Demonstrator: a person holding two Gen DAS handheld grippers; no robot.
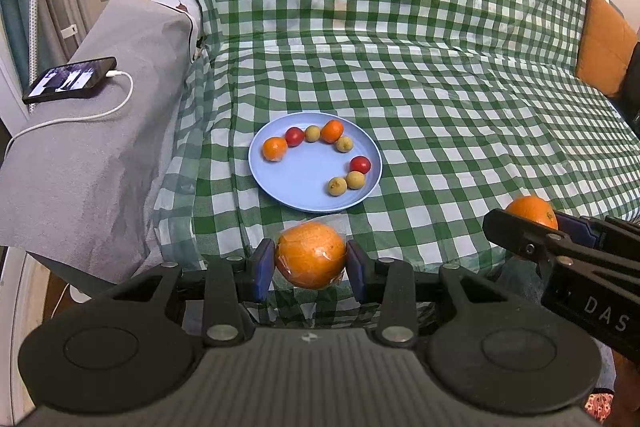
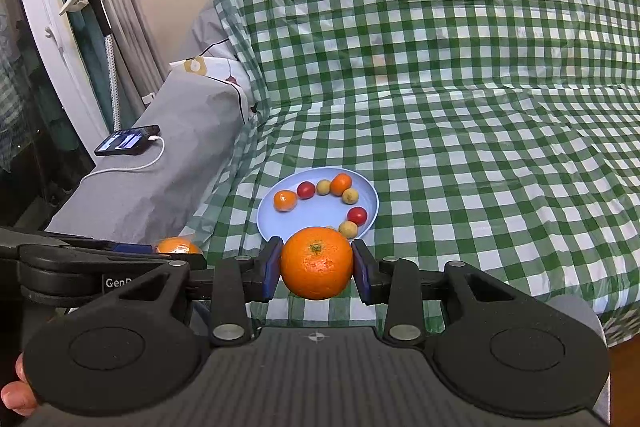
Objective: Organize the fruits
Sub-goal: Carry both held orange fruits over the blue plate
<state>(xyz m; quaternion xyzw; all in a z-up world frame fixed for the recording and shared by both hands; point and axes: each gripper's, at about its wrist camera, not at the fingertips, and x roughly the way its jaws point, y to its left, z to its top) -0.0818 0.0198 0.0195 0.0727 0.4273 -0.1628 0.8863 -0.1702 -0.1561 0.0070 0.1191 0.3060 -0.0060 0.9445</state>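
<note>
The left claw [image 1: 310, 261] squeezes a wrapped orange [image 1: 311, 254] just in front of the blue plate [image 1: 280, 187]. The right claw [image 2: 316, 267] squeezes a bare orange [image 2: 316, 262] there too, probably ready to join the small fruits [image 1: 335, 151].

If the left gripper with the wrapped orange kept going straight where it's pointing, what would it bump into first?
Probably the blue plate, at its near rim: it lies just ahead of the left gripper and its wrapped orange. Depth is hard to judge; it might land on the checked cloth first.
</note>
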